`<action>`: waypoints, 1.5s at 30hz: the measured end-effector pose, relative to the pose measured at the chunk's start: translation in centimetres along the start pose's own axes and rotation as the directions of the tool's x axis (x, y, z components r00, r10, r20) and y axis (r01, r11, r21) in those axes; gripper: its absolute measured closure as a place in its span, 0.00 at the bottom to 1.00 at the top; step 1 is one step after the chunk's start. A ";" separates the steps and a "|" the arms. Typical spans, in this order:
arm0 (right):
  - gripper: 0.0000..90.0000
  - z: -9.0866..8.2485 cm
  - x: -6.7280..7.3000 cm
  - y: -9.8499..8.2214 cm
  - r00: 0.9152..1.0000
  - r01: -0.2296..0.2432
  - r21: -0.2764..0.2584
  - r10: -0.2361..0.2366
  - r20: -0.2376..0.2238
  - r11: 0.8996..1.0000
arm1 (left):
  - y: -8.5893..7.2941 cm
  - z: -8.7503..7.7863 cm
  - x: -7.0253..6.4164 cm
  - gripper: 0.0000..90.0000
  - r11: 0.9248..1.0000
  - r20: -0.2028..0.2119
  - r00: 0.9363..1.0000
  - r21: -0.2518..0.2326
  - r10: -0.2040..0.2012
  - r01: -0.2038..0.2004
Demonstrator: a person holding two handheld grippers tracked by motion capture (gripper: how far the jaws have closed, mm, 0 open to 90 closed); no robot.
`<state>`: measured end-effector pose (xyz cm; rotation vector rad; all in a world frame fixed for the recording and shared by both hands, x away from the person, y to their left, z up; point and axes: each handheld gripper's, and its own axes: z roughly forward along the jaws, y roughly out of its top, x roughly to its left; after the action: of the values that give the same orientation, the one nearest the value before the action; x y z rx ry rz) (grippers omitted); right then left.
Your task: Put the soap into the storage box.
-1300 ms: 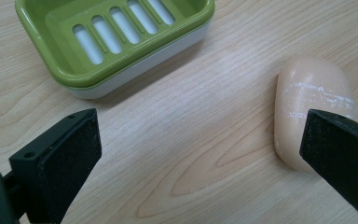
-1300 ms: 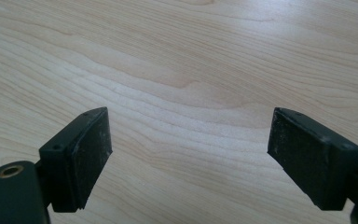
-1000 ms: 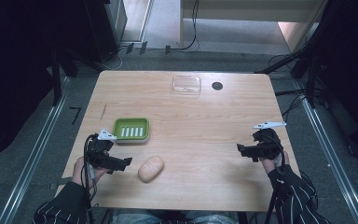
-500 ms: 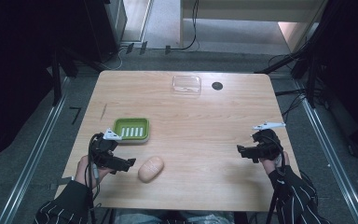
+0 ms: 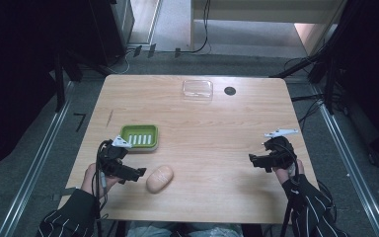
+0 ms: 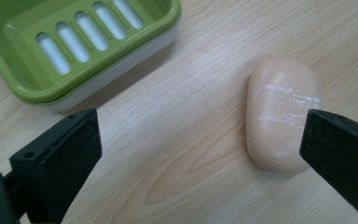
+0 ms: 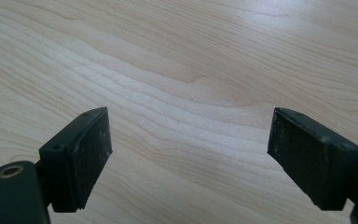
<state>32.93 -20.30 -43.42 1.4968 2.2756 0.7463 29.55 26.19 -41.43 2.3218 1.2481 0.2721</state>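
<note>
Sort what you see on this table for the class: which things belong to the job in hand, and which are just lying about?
In the job:
soap bar, just ahead of the open left gripper
green soap dish, empty beside it

Lying about:
clear plastic lid at the far edge
small black disc next to it

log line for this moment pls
left claw: open, beside soap bar, not touching | right claw: open, over bare table | soap dish: empty

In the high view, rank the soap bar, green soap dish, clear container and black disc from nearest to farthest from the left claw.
From the left claw:
1. Soap bar, just beside it.
2. Green soap dish, just beyond.
3. Clear container, at the far edge.
4. Black disc, far edge, further right.
</note>
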 end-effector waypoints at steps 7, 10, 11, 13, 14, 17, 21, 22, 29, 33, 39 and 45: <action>0.16 -0.1 -0.3 -0.3 1.000 -0.010 -0.001 0.010 -0.005 1.000 | 0.7 0.4 -0.8 0.00 1.000 0.020 1.000 0.016 0.017 -0.017; 0.16 -0.2 -0.4 -0.5 1.000 -0.014 0.000 0.014 -0.002 1.000 | 1.0 0.7 -0.9 0.00 1.000 0.028 0.999 0.026 0.016 -0.017; 0.16 -0.3 -0.5 -0.6 1.000 -0.015 -0.001 0.015 -0.001 1.000 | 1.0 0.8 -0.9 0.00 0.999 0.028 0.999 0.029 0.016 -0.017; 0.16 -0.4 -0.7 -0.8 1.000 -0.021 0.000 0.021 0.004 1.000 | 1.2 0.8 -1.0 0.00 0.999 0.038 0.999 0.033 0.016 -0.017; 0.16 -0.4 -0.7 -0.8 1.000 -0.021 0.000 0.021 0.004 1.000 | 1.2 0.8 -1.0 0.00 0.999 0.038 0.999 0.033 0.016 -0.017; 0.16 -0.3 -0.8 -0.7 1.000 -0.024 0.002 0.024 0.003 1.000 | 1.2 0.9 -1.3 0.00 0.999 0.035 0.999 0.037 0.023 -0.024; 0.16 -0.3 -0.6 -0.5 1.000 -0.015 -0.001 0.015 0.006 1.000 | 1.1 1.2 -1.7 0.00 0.998 0.039 0.999 0.061 0.029 -0.031; 0.16 -0.4 -0.4 -0.4 1.000 -0.015 -0.003 0.016 0.008 1.000 | 1.0 1.1 -1.7 0.00 0.997 0.039 0.999 0.064 0.030 -0.033; 0.16 -0.1 0.2 0.2 1.000 0.010 -0.004 -0.010 0.011 1.000 | 0.7 1.3 -2.1 0.00 0.997 0.037 0.999 0.073 0.019 -0.021; 0.16 0.1 0.4 0.3 1.000 0.018 0.003 -0.018 0.011 1.000 | 0.9 1.5 -2.4 0.00 0.997 0.033 0.999 0.075 0.025 -0.028; 0.16 0.0 0.3 0.3 1.000 0.013 0.001 -0.013 0.017 1.000 | 1.4 2.0 -2.8 0.00 0.993 0.035 0.999 0.106 0.040 -0.044; 0.16 0.2 0.3 0.4 1.000 0.016 0.009 -0.016 0.018 1.000 | 1.7 2.7 -3.7 0.00 0.989 0.034 0.998 0.136 0.058 -0.062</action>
<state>33.16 -19.86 -43.34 1.4817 2.2770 0.7164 29.78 21.44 -42.67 2.4732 1.2182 0.1756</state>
